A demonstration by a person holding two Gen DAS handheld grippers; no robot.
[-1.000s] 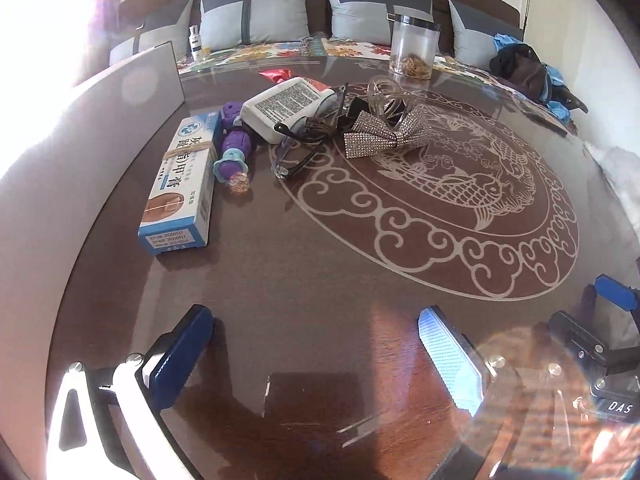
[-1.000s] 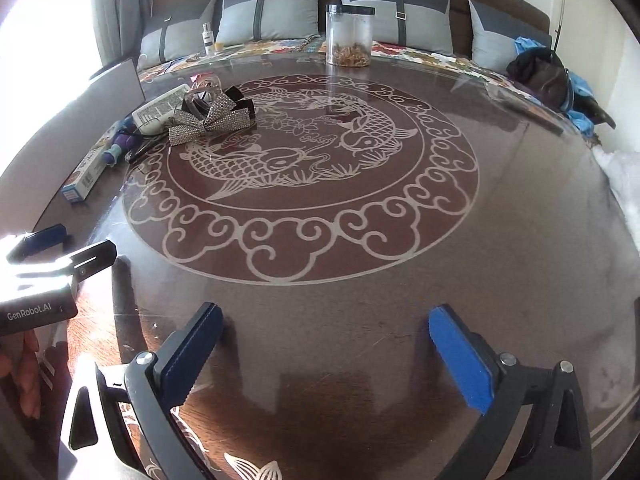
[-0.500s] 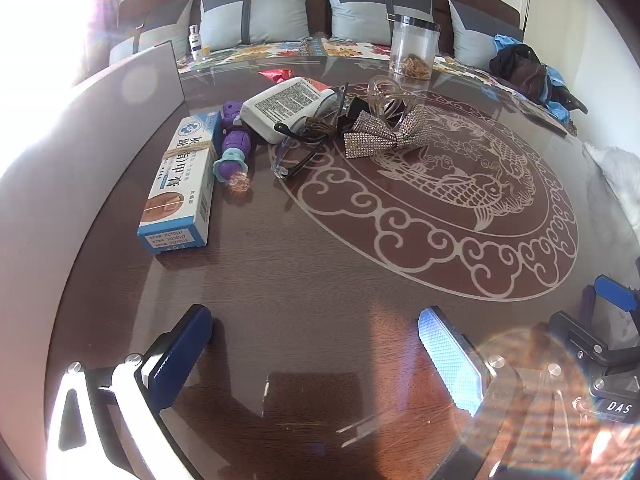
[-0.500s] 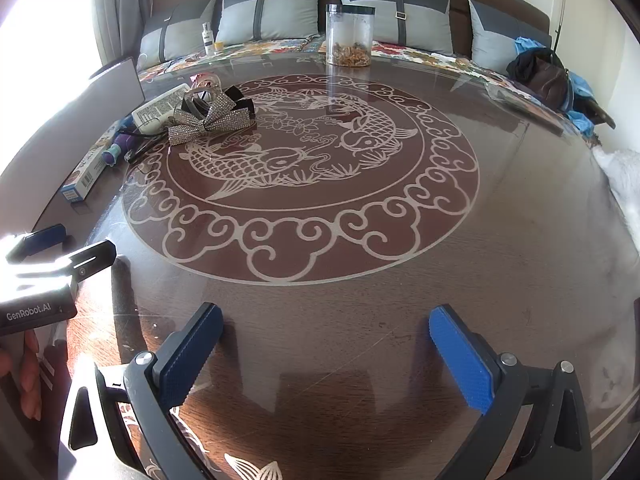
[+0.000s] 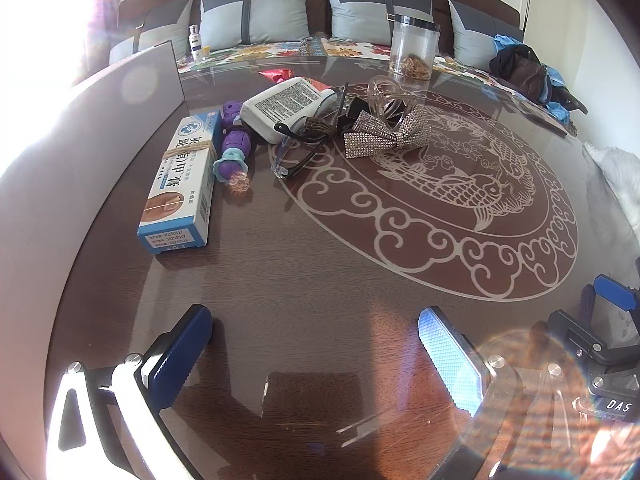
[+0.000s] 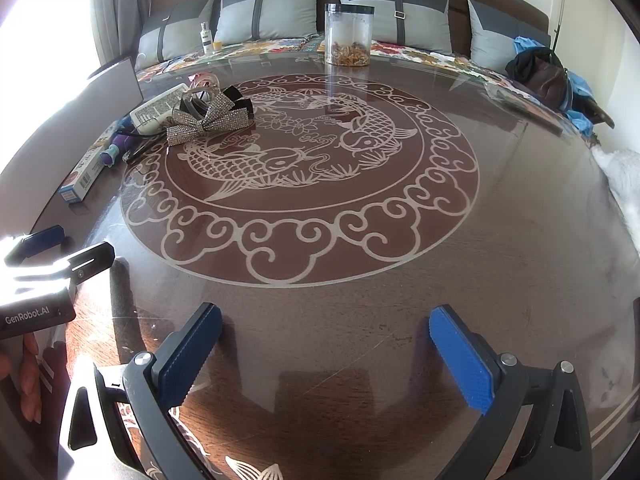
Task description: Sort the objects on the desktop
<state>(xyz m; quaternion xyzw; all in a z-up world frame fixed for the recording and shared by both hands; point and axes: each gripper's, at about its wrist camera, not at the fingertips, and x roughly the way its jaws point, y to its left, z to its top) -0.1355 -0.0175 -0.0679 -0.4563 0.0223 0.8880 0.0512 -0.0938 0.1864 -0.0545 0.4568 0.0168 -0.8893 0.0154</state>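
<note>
A pile of objects lies at the table's far left: a blue-white ointment box (image 5: pixel 182 178), a purple toy (image 5: pixel 236 146), a white tube (image 5: pixel 286 106), black glasses (image 5: pixel 298 148), a rhinestone bow (image 5: pixel 386 136) and a clear hair claw (image 5: pixel 386 94). The bow (image 6: pixel 208 120) and the box (image 6: pixel 82 174) also show in the right wrist view. My left gripper (image 5: pixel 314 332) is open and empty, well short of the pile. My right gripper (image 6: pixel 324 332) is open and empty near the front edge, right of the left one.
A clear jar (image 5: pixel 414 50) with a black lid stands at the table's far edge. A grey board (image 5: pixel 80 152) stands along the left side. A sofa with grey cushions (image 6: pixel 268 12) lies behind. The glass tabletop (image 6: pixel 320 208) bears a carp pattern.
</note>
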